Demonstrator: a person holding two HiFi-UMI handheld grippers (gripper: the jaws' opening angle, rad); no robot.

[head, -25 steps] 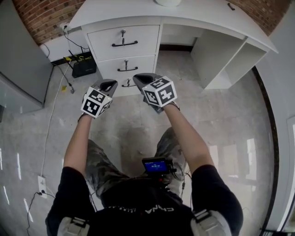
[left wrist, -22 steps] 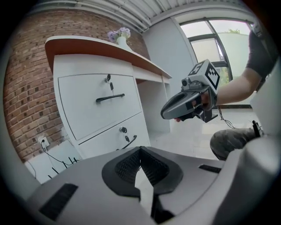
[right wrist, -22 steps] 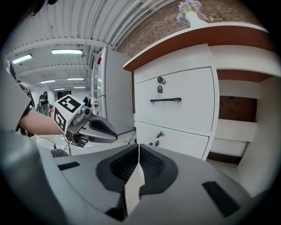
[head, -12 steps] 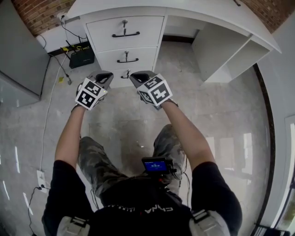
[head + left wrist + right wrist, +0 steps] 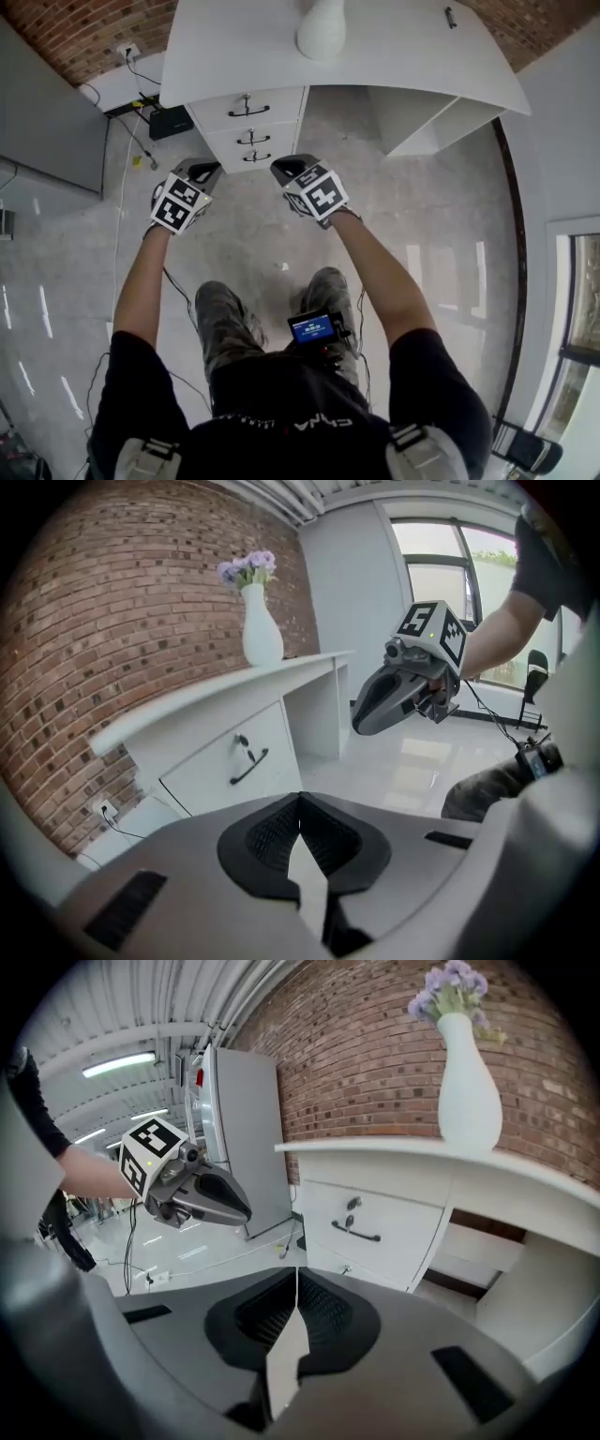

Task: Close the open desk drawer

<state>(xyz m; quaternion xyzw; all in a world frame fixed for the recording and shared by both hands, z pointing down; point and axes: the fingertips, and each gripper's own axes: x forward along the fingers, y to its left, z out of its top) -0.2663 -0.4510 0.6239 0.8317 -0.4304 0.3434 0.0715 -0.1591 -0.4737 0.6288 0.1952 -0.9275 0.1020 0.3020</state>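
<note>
The white desk (image 5: 394, 52) stands ahead with a stack of three drawers (image 5: 248, 131) under its left end. All three fronts look flush, each with a dark handle. In the head view my left gripper (image 5: 206, 170) and right gripper (image 5: 284, 168) hang side by side over the floor, short of the bottom drawer and touching nothing. Both are shut with nothing in them, the jaws meeting in the left gripper view (image 5: 300, 801) and the right gripper view (image 5: 296, 1277). The top drawer (image 5: 234, 761) (image 5: 370, 1221) shows in both gripper views.
A white vase (image 5: 322, 28) with purple flowers and a pen (image 5: 451, 17) sit on the desk. The knee space (image 5: 412, 117) opens to the right of the drawers. A black box (image 5: 172, 120) with cables lies on the floor at the left, beside a grey cabinet (image 5: 47, 122).
The view has risen and drawn back from the desk, so the desktop and vase now show. Both grippers have come away from the bottom drawer's handle, still shut.
</note>
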